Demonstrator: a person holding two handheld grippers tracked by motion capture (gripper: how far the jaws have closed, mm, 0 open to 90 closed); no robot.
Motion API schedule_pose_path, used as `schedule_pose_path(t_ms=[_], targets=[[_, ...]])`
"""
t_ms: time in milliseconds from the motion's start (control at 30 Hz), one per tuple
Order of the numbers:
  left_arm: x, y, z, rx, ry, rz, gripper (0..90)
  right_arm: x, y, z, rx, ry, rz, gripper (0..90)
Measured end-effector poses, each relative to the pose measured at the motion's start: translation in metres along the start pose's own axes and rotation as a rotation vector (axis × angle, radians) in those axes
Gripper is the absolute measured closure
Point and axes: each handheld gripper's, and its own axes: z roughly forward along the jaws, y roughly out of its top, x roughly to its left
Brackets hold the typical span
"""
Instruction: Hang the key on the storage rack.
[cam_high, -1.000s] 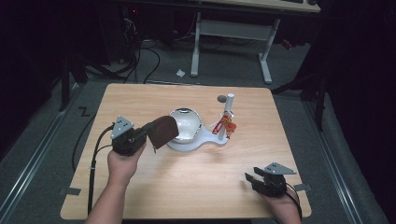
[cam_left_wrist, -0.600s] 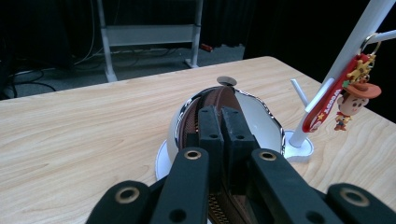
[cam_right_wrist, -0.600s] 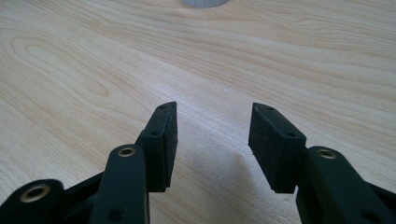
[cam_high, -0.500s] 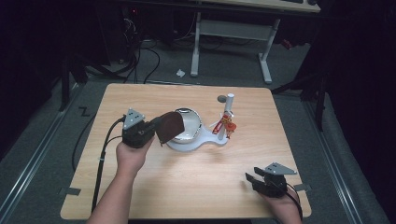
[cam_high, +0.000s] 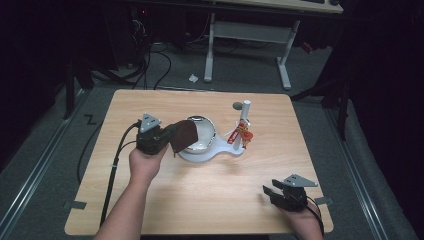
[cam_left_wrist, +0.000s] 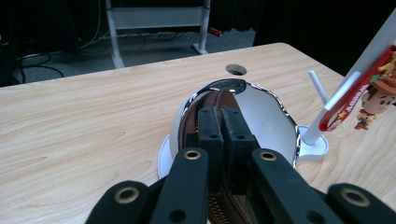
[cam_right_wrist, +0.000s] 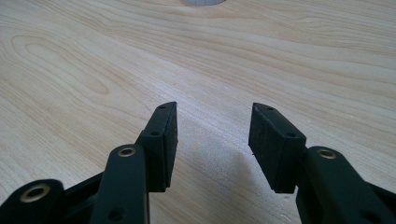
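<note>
My left gripper (cam_high: 171, 140) is shut on a brown zippered pouch (cam_high: 183, 136), which hangs at the left rim of a white bowl with a shiny edge (cam_high: 204, 131). In the left gripper view the pouch (cam_left_wrist: 219, 99) stands edge-on between the closed jaws of the left gripper (cam_left_wrist: 222, 122), right in front of the bowl (cam_left_wrist: 267, 114). The bowl sits on a white stand with an upright post (cam_high: 244, 116). A red strap with a cowboy figure (cam_high: 240, 134) hangs from the post. My right gripper (cam_high: 270, 191) rests open near the table's front right, over bare wood (cam_right_wrist: 212, 135).
A round hole (cam_high: 237, 106) is cut in the wooden table (cam_high: 150, 200) behind the stand. The left gripper's cable (cam_high: 116, 160) trails off the table's left front. Desk legs and cables stand on the floor behind the table.
My left gripper has carried the pouch rightward and a little away from the person, up to the bowl's rim. The right gripper has stayed put.
</note>
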Motion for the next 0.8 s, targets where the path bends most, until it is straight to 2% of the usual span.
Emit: schedule_pose_path(t_ms=[367, 800], targets=[[-0.007, 0.002, 0.011, 0.026, 0.031, -0.01, 87.4, 0.0, 0.0, 0.0, 0.001, 0.004, 0.004, 52.5], [-0.014, 0.007, 0.029, 0.012, 0.034, -0.009, 86.9, -0.001, 0.0, 0.0, 0.0, 0.007, 0.002, 52.5]])
